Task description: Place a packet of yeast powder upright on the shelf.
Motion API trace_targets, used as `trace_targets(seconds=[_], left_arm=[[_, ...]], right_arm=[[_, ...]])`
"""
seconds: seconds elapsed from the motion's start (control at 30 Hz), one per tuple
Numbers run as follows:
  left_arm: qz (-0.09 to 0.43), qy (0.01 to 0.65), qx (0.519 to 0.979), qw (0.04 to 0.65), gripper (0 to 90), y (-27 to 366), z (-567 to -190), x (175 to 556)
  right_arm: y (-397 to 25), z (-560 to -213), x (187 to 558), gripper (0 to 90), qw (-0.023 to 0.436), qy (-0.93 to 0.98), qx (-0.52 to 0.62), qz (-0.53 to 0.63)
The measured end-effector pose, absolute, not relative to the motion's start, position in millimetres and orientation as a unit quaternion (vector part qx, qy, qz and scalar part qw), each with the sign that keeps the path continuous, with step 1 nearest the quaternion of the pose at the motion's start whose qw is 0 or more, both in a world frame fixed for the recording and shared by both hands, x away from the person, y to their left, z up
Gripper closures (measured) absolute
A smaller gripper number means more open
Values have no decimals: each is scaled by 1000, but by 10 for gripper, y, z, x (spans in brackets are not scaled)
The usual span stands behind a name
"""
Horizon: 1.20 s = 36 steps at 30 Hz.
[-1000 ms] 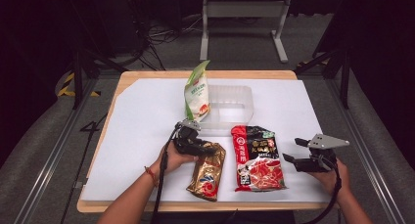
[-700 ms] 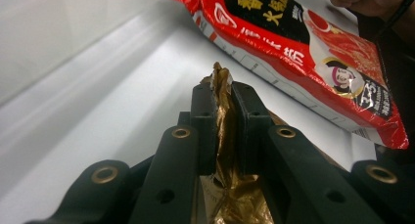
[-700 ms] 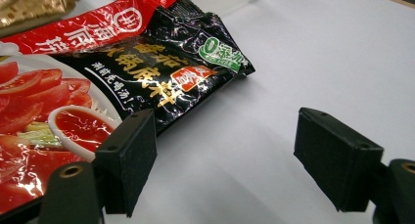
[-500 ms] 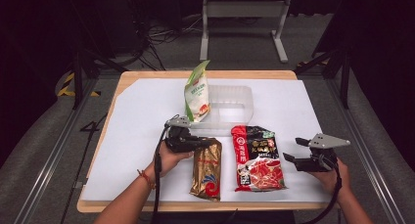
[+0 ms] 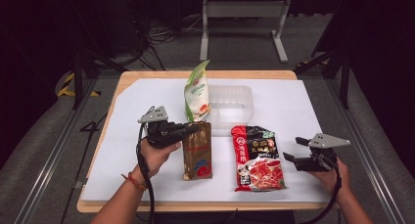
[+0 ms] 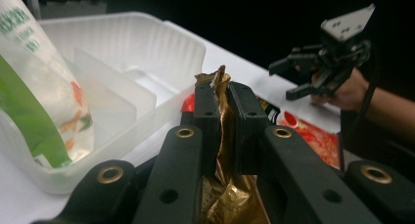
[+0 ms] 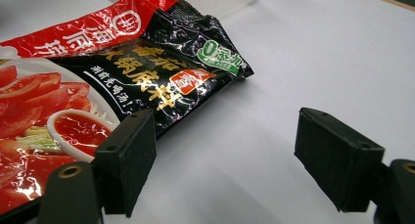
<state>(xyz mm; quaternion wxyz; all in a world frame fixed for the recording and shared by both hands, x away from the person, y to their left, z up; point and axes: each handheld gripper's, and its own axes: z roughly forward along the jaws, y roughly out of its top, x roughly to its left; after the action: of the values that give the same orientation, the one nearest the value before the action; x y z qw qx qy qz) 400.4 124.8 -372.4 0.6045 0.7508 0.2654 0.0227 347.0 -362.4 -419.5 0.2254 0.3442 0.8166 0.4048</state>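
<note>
Left tool (image 6: 222, 114) on unlabelled gold pouch (image 5: 197, 150)

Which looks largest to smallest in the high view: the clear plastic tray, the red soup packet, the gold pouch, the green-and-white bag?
1. Red soup packet
2. Clear plastic tray, partly hidden, so its rank is uncertain
3. Gold pouch and green-and-white bag look alike; not ranked.

"0添加" on red-black packet (image 7: 122, 62)
</note>
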Motion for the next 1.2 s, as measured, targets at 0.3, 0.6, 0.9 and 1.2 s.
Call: trace_targets(seconds=[0.3, 0.6, 0.9, 1.2], left_arm=[[25, 275, 714, 643, 839, 1314, -3624, 3980], [53, 281, 700, 655, 840, 1209, -3469, 3972], [90, 289, 687, 661, 844, 1013, -3275, 4056], [139, 334, 671, 648, 845, 843, -3125, 4303]], right_arm=[[-3622, -4195, 3470, 237, 226, 816, 345, 405], [-3617, -4203, 3476, 238, 226, 816, 348, 402], [-3624, -4201, 3474, 242, 228, 816, 348, 401], [-3624, -4203, 3474, 243, 233, 818, 347, 396]])
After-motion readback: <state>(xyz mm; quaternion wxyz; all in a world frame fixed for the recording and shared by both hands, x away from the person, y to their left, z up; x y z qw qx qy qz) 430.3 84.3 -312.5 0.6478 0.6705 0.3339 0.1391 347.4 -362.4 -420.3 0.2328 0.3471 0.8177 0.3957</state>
